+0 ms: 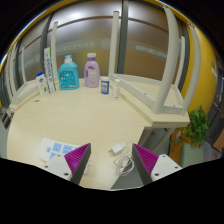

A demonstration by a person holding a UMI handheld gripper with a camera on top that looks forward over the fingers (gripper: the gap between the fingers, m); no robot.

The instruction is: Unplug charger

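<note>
A small white charger [116, 149] lies on the pale wooden table [95, 120], just ahead of and between my fingers, with its white cable [124, 166] looped toward me. My gripper [112, 160] is open, its pink pads wide apart on either side of the charger and cable. The left fingertip [76, 157] and right fingertip [147, 159] touch nothing. No socket shows.
At the table's far edge stand a teal bottle [68, 74], a pink bottle [91, 71], a small white jar [105, 86] and a tube [42, 82]. A printed packet [55, 150] lies left of my left finger. A green plant [198, 125] stands beyond the table's right edge.
</note>
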